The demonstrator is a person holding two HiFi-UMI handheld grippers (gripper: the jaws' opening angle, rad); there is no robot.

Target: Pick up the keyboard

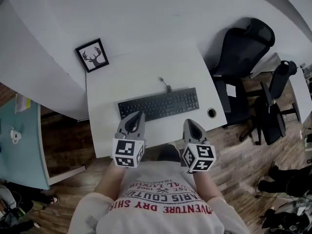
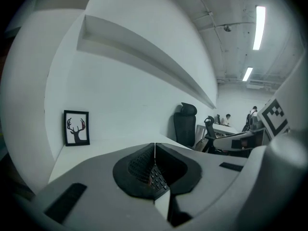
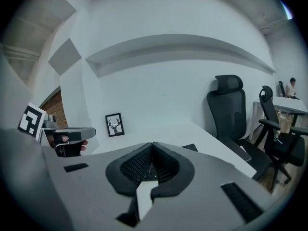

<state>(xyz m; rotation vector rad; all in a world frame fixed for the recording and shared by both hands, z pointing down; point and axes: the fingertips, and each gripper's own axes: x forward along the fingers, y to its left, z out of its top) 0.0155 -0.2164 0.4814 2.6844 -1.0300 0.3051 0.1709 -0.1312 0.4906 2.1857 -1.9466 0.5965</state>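
Observation:
A black keyboard [image 1: 159, 104] lies across the white desk [image 1: 126, 72], its cable running off its far edge. My left gripper [image 1: 136, 117] hovers at the keyboard's near left edge, jaws shut and empty. My right gripper [image 1: 188, 123] hangs just short of the keyboard's near right side, also shut on nothing. In the left gripper view, keys of the keyboard [image 2: 157, 179] show through the gap below the closed left gripper [image 2: 154, 146]. The right gripper view shows the keyboard [image 3: 148, 170] the same way, behind the closed right gripper [image 3: 152, 145].
A framed deer picture [image 1: 91, 55] leans on the wall at the desk's far left. A round cable hole [image 1: 211, 113] sits right of the keyboard. Black office chairs [image 1: 239, 57] stand to the right. A teal table [image 1: 19, 145] with a cup is at the left.

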